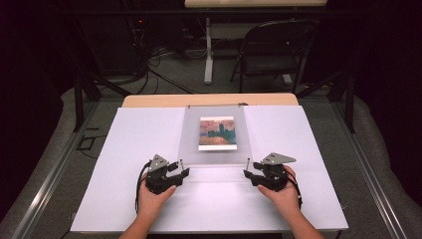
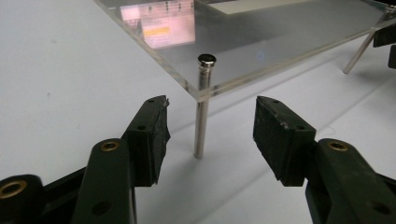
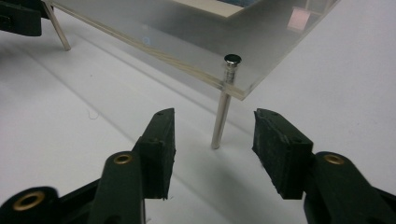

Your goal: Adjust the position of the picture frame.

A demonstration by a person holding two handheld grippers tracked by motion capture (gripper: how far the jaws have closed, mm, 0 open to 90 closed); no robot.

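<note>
A clear acrylic plate (image 1: pixel 215 154) stands on thin metal legs over the white table, with a small painting print (image 1: pixel 217 133) under or on it. My left gripper (image 1: pixel 183 168) is open at the plate's near left corner; its jaws flank the corner leg (image 2: pixel 201 121) without touching it. My right gripper (image 1: pixel 248 173) is open at the near right corner, its jaws either side of that leg (image 3: pixel 221 119). Each leg ends in a round cap (image 2: pixel 206 59) above the plate (image 3: pixel 187 42).
A white sheet (image 1: pixel 124 164) covers the table; a wooden edge (image 1: pixel 209 99) shows at the far side. Beyond it stand a folding chair (image 1: pixel 273 50) and a table leg (image 1: pixel 208 55). Cables lie on the floor.
</note>
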